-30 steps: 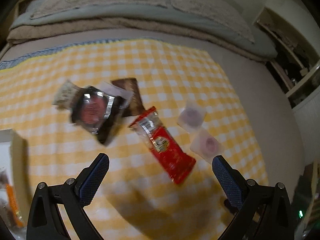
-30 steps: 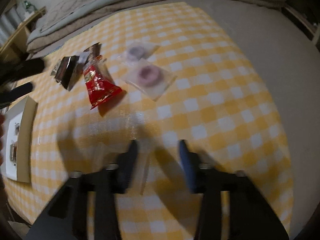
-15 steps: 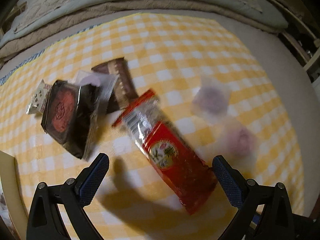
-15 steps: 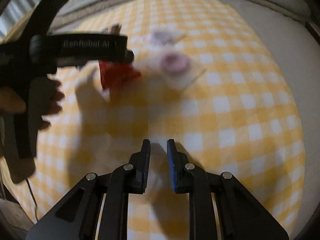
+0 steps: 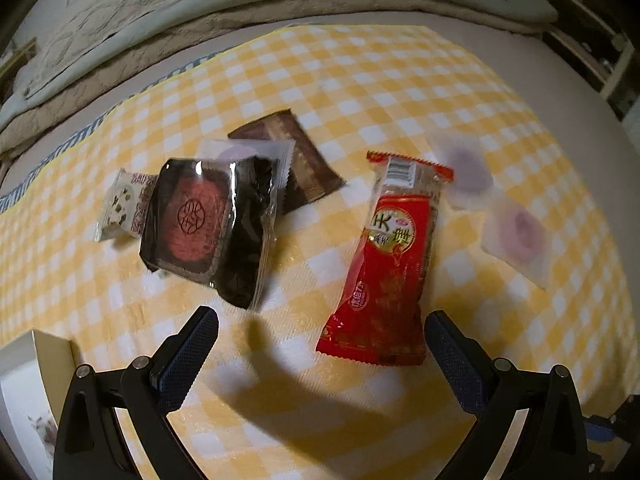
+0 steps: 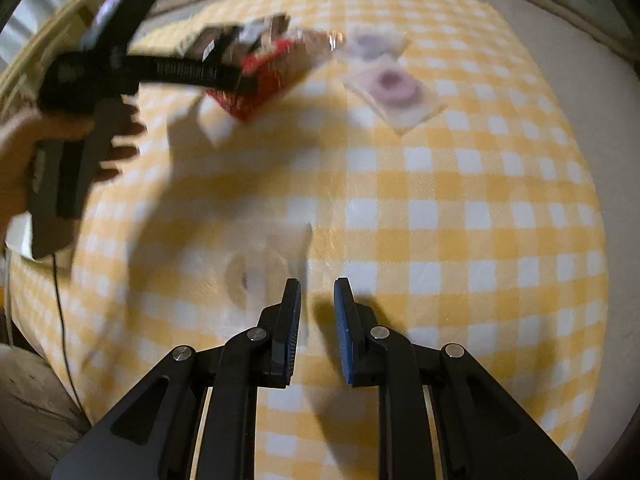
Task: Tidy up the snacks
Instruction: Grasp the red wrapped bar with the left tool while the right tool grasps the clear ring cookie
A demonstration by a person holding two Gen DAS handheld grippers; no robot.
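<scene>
Snacks lie on a yellow checked cloth (image 5: 360, 80). A red packet (image 5: 388, 256) lies between my left gripper's (image 5: 320, 344) wide-open, empty fingers, just ahead of them. To its left are a black packet with a red disc (image 5: 192, 220), a dark clear-wrapped packet (image 5: 248, 236), a brown bar (image 5: 296, 160) and a small white packet (image 5: 124, 204). Two clear packets with purple rings (image 5: 516, 228) lie to the right. My right gripper (image 6: 318, 300) is narrowly open above a clear packet with a pale ring (image 6: 260, 276), holding nothing. The left gripper's body (image 6: 140, 68) hovers over the red packet (image 6: 256, 88).
A white box (image 5: 28, 380) sits at the left edge of the cloth. Folded bedding (image 5: 240, 8) lies behind the cloth. Shelving (image 5: 592, 40) stands at the far right. Bare grey mattress (image 6: 580, 60) borders the cloth on the right.
My left gripper has moved down and closer to the red packet, which now lies between its fingers. My right gripper's fingers have parted slightly over the clear packet.
</scene>
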